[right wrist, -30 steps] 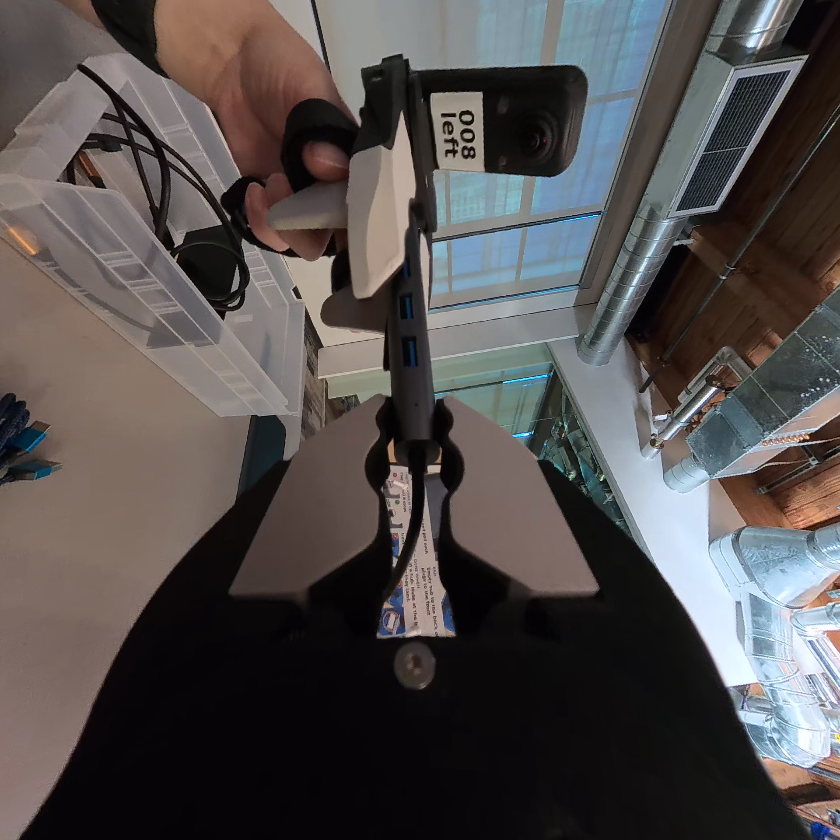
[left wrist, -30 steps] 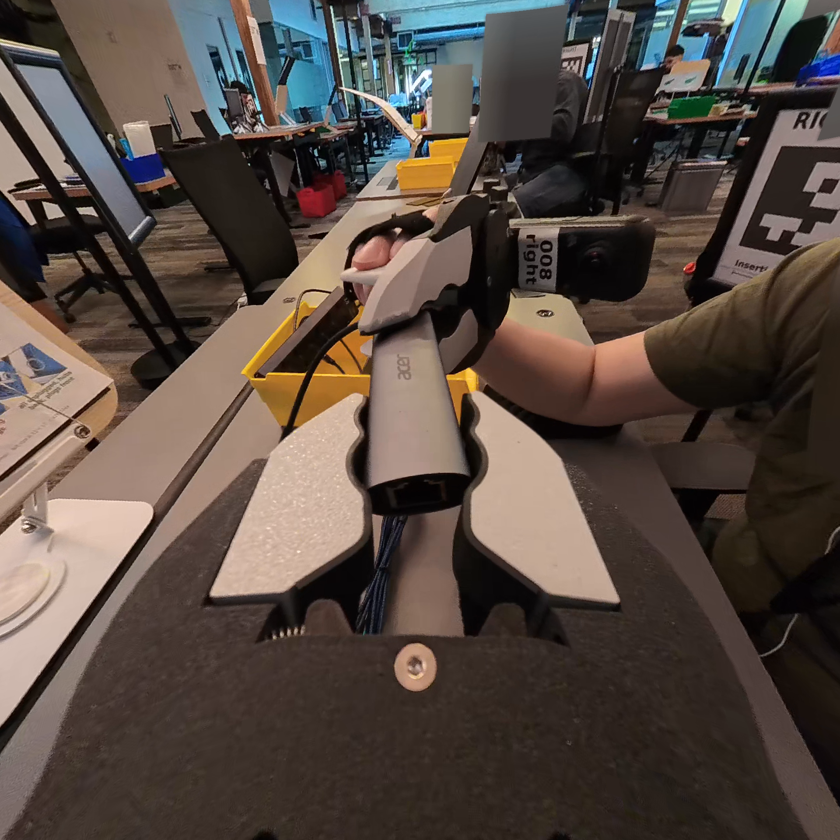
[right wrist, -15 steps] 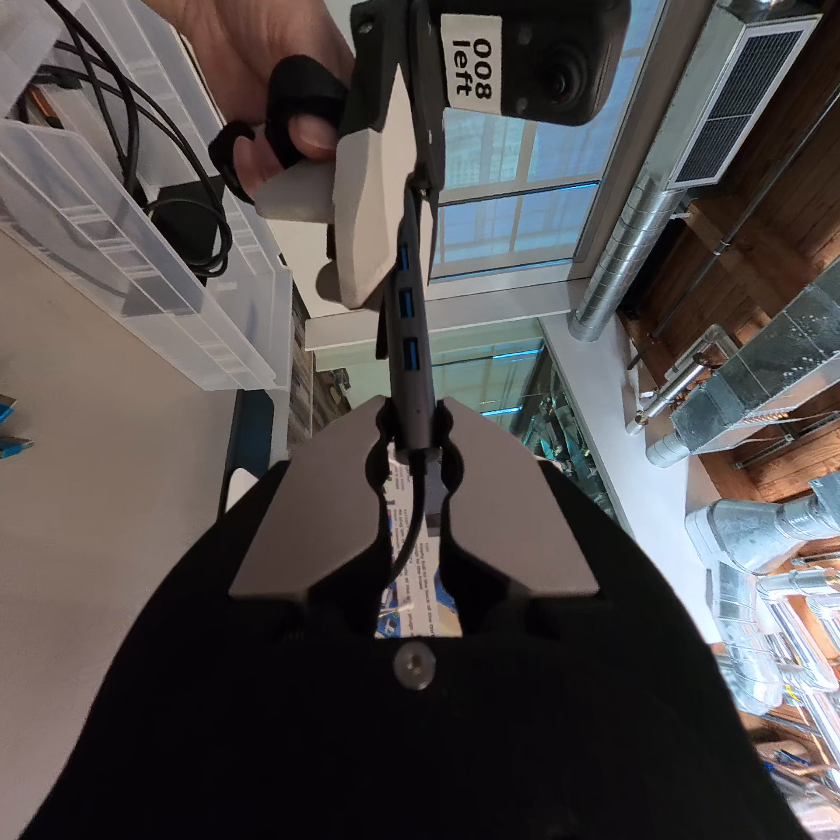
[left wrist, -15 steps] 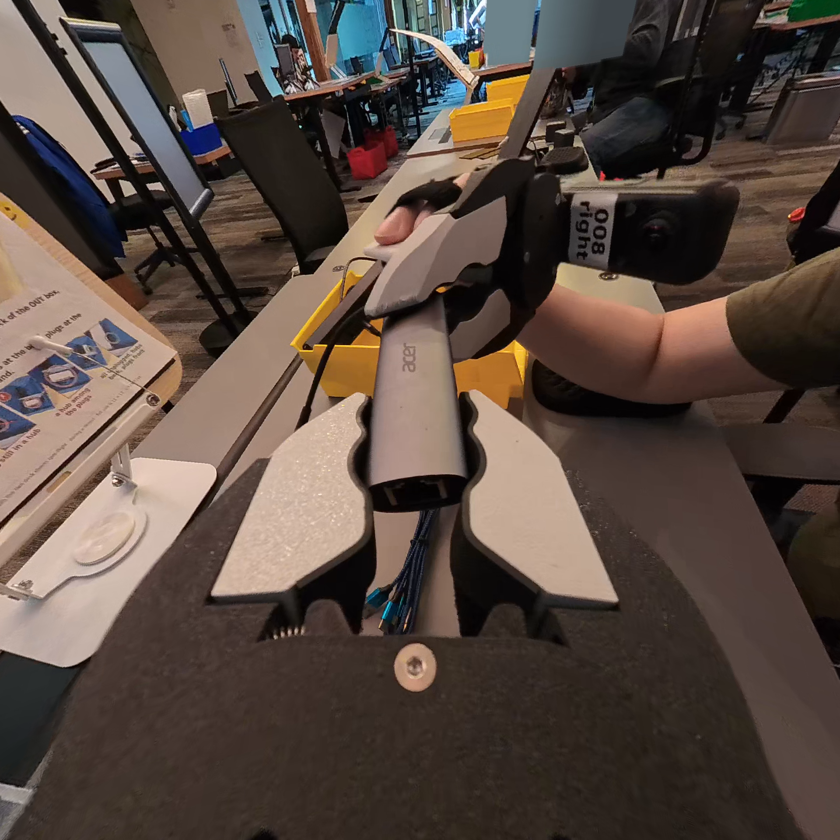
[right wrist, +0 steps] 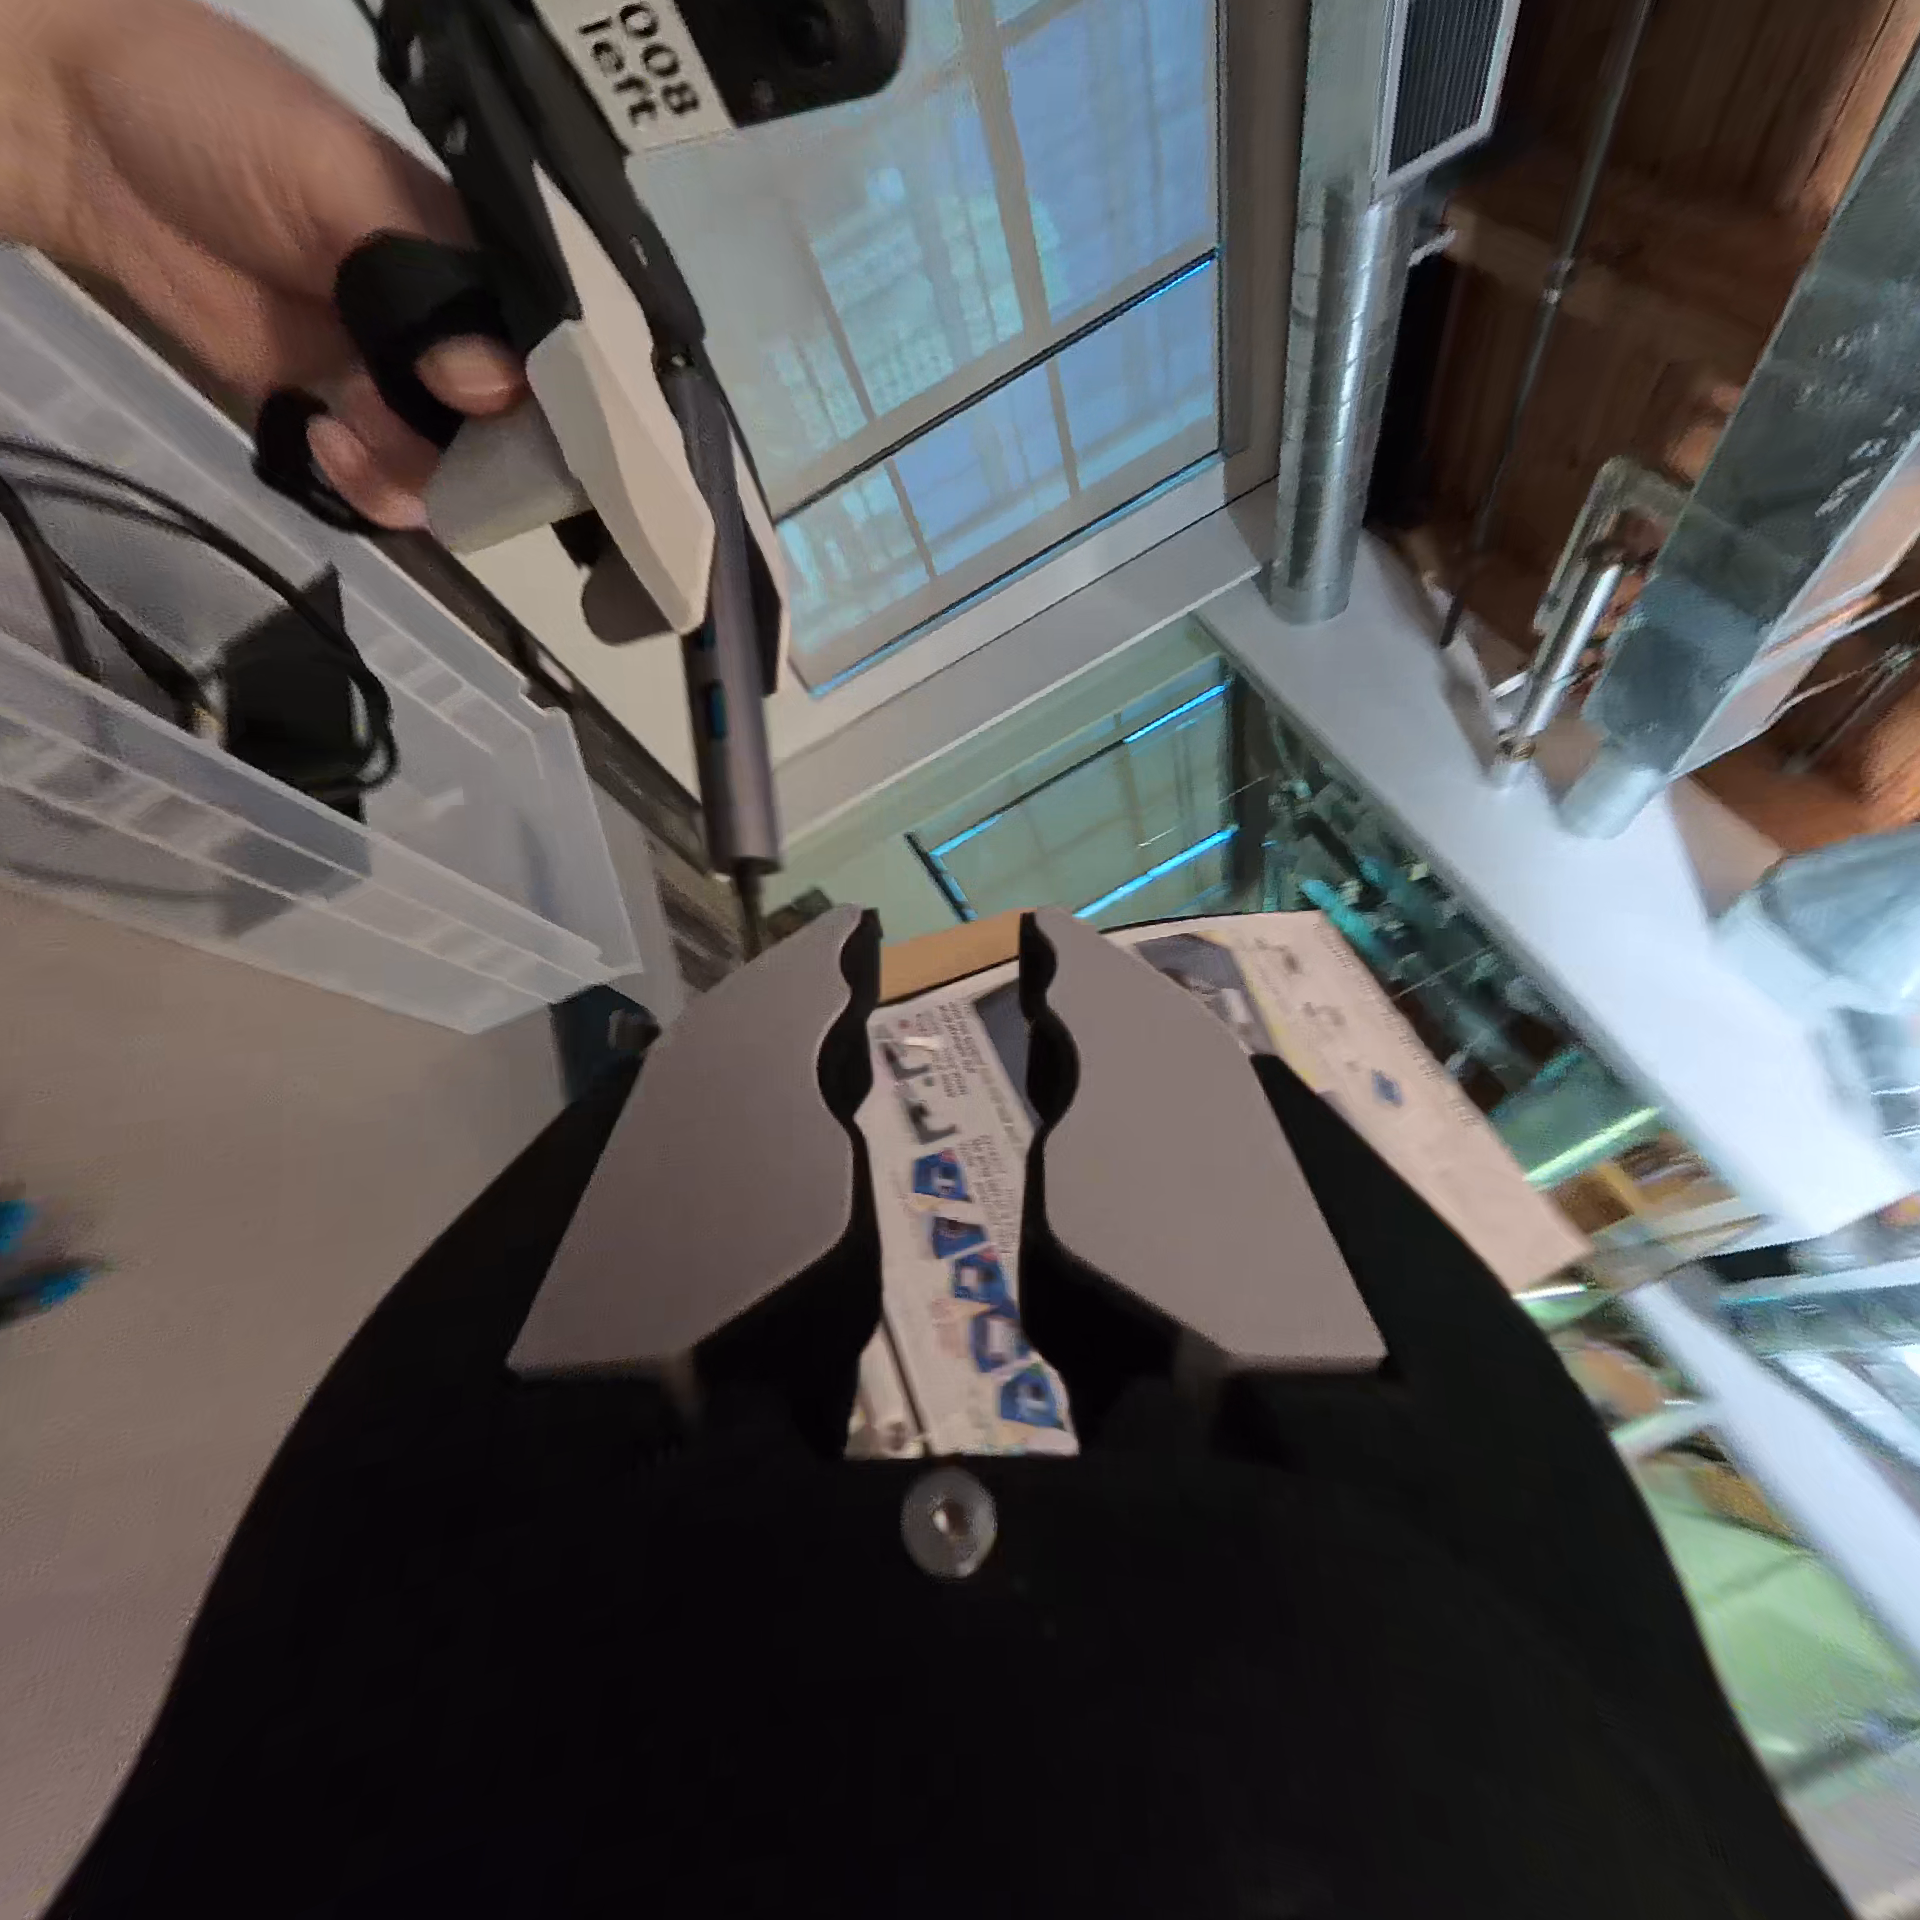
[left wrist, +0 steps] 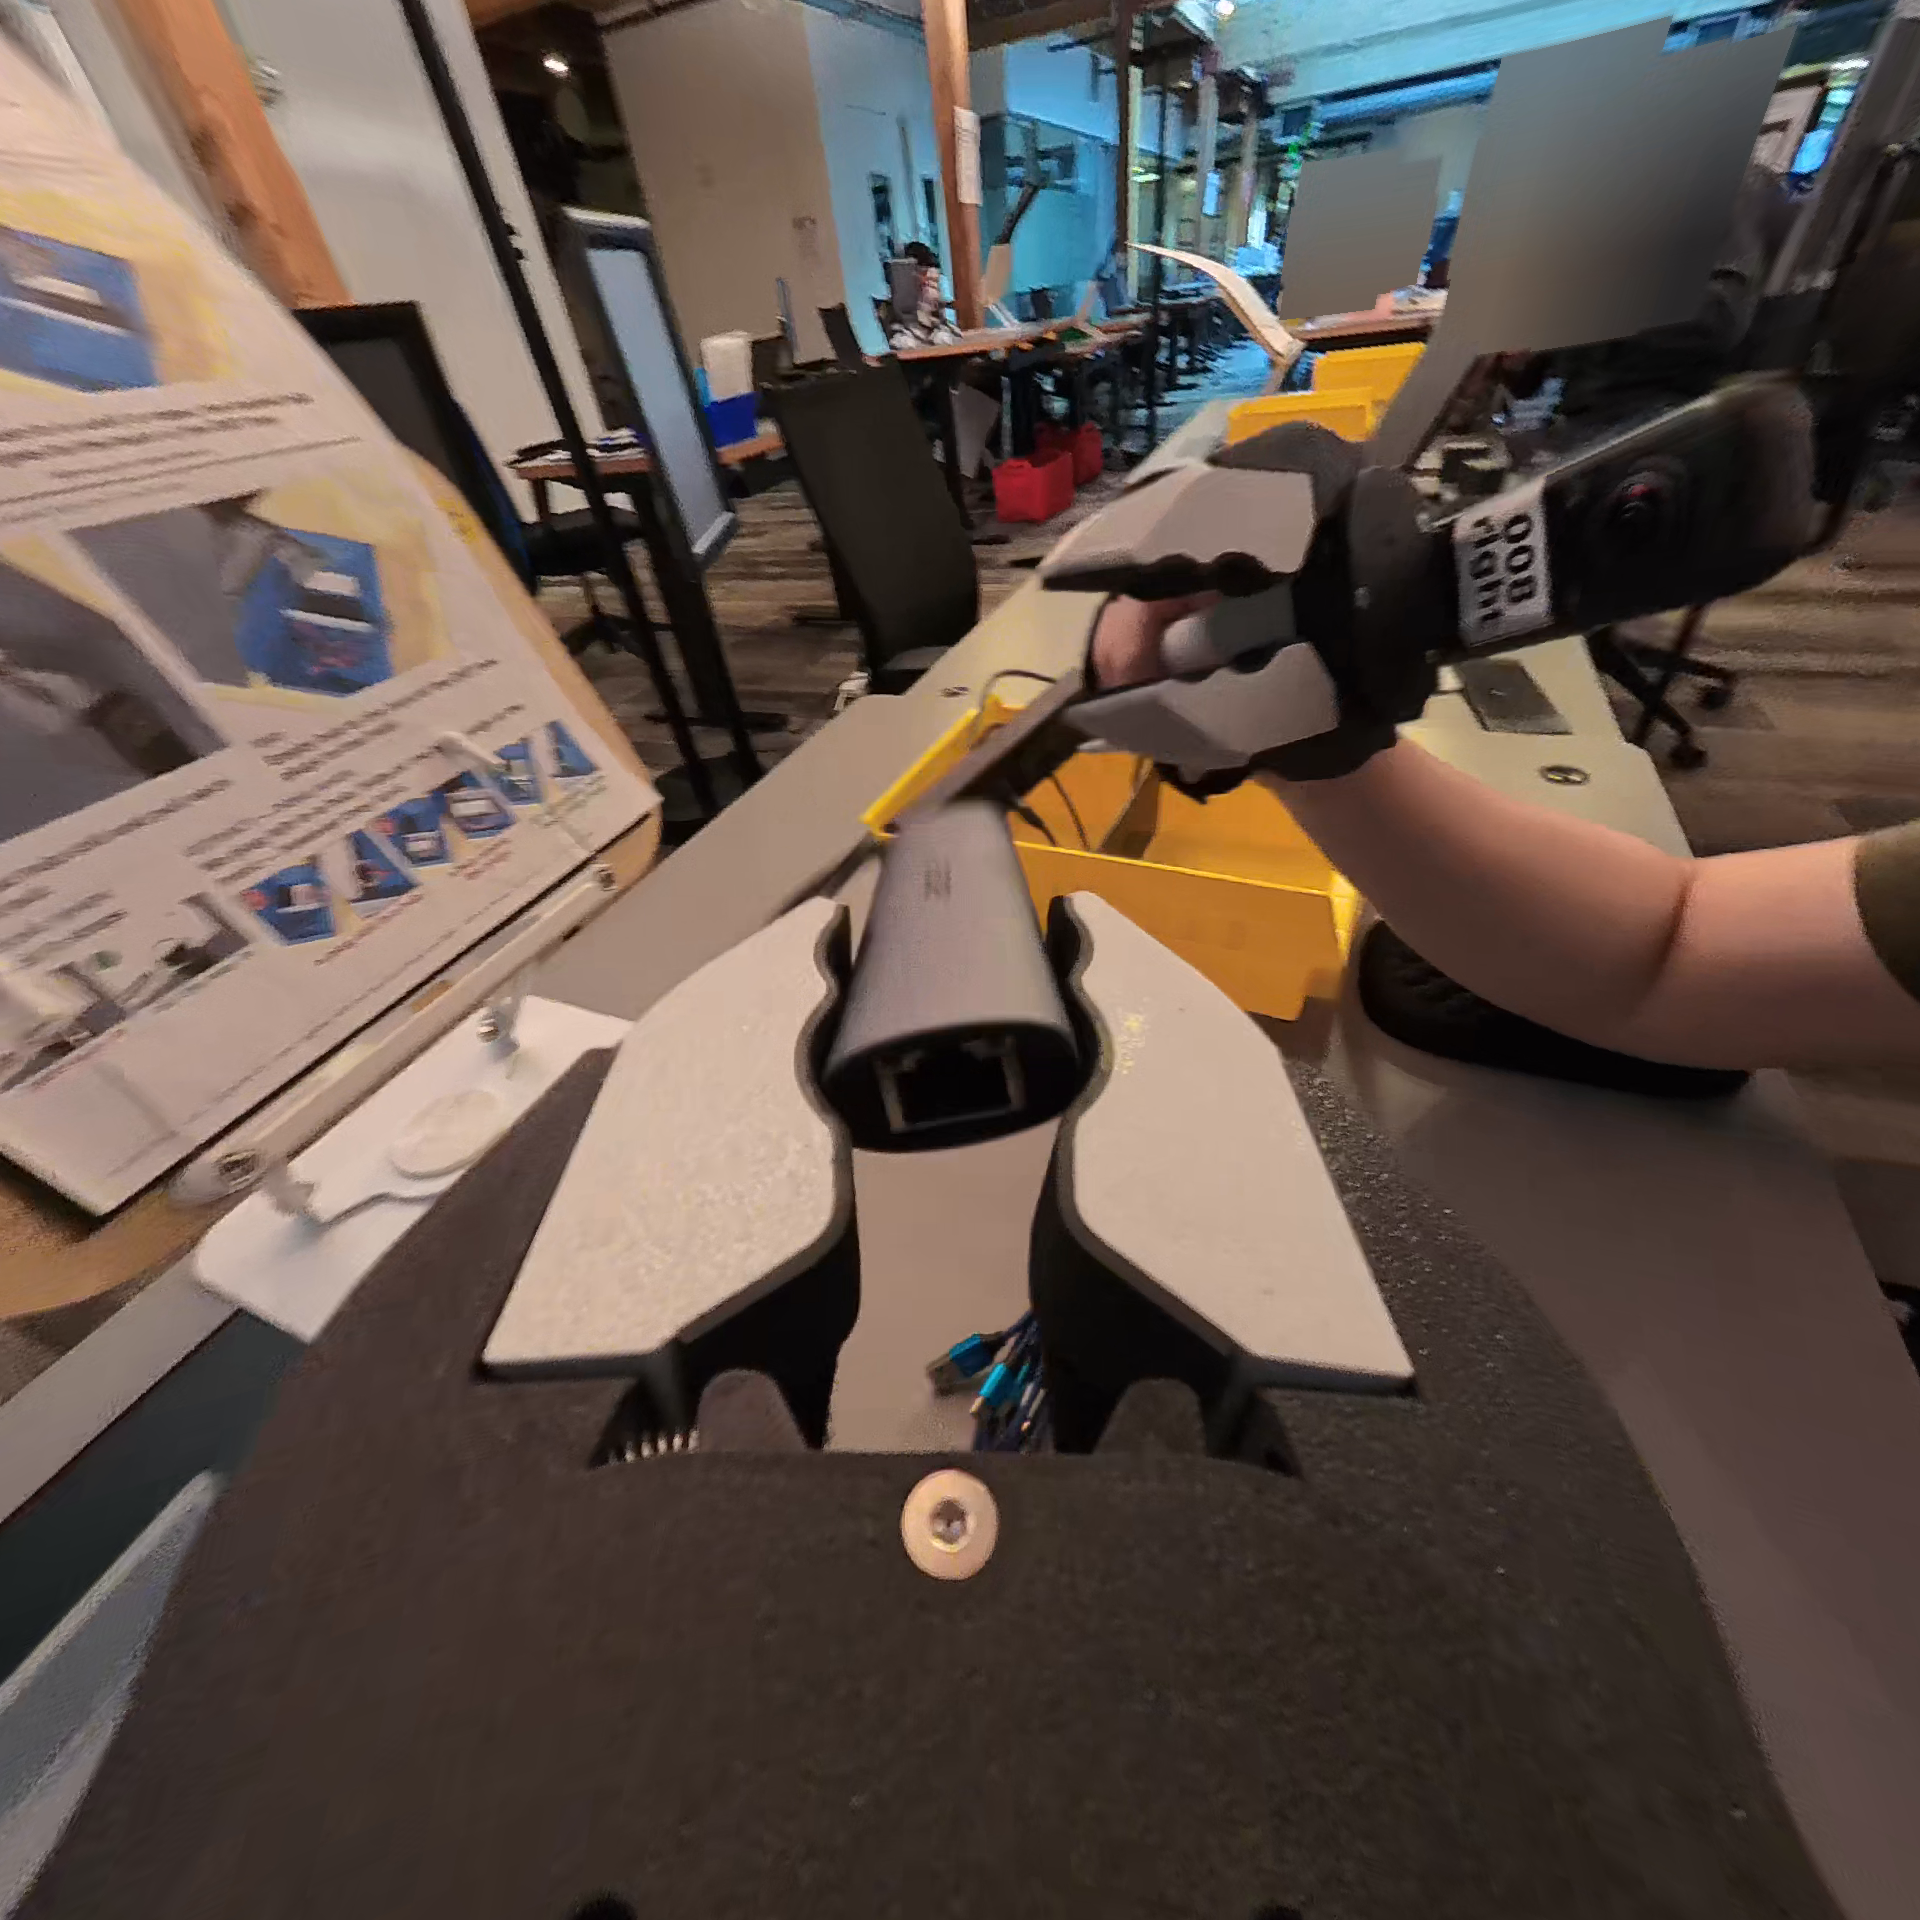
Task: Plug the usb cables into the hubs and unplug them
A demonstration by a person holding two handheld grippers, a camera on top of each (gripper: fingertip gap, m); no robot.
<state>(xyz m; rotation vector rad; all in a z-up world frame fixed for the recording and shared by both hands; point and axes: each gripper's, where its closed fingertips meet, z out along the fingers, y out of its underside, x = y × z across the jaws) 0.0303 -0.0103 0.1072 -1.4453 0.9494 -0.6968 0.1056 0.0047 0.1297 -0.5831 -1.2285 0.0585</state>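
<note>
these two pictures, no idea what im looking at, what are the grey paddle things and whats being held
No robot here: a person holds a hand-operated two-finger gripper in each hand, and each gripper carries a wide-angle camera looking forward along its grey fingers. So each picture is taken from one gripper.

In the left wrist view, the left gripper is shut on a grey USB hub, its network socket facing the camera. Farther off is the right gripper, open and holding nothing, above a yellow bin on the grey table. Blue cables lie below the fingers, and an instruction board stands to the left.

The right wrist view is rolled sideways. Its own right gripper is empty; the left gripper shows with the hub, beside a clear plastic box of black cables.
</note>
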